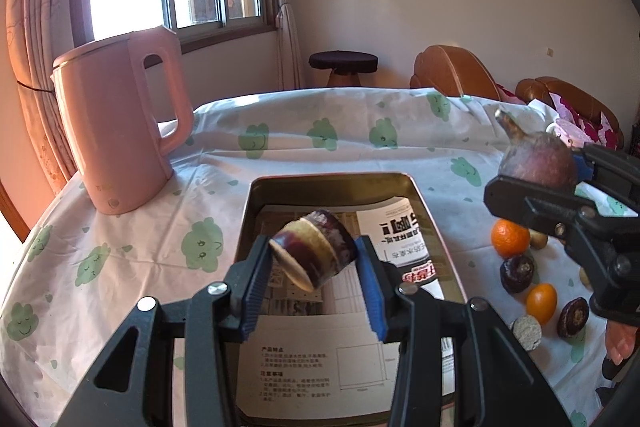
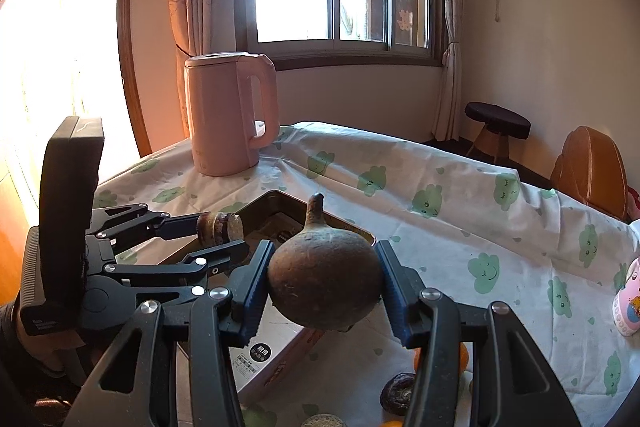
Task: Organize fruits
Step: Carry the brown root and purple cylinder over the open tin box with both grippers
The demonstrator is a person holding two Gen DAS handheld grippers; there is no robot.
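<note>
My left gripper (image 1: pixel 316 263) is shut on a cut purple fruit piece (image 1: pixel 314 253) with a pale cut face, held in the air over the metal tray (image 1: pixel 246 223). In the right wrist view the same left gripper (image 2: pixel 222 231) holds that piece (image 2: pixel 220 227) above the tray's (image 2: pixel 360 231) left side. My right gripper (image 2: pixel 324 285) is shut on a round brown fruit with a pointed stem (image 2: pixel 324 279), above the tray's near right corner. The left wrist view shows that right gripper (image 1: pixel 536 173) with the stemmed fruit (image 1: pixel 536 159) at the right.
A pink kettle (image 1: pixel 120 123) stands at the table's back left on the cloud-print cloth. Right of the tray lie oranges (image 1: pixel 510 237), dark purple fruits (image 1: pixel 518 273) and a pale round piece (image 1: pixel 526 331). Printed paper lines the tray. A pink toy (image 2: pixel 630 303) sits at the far right.
</note>
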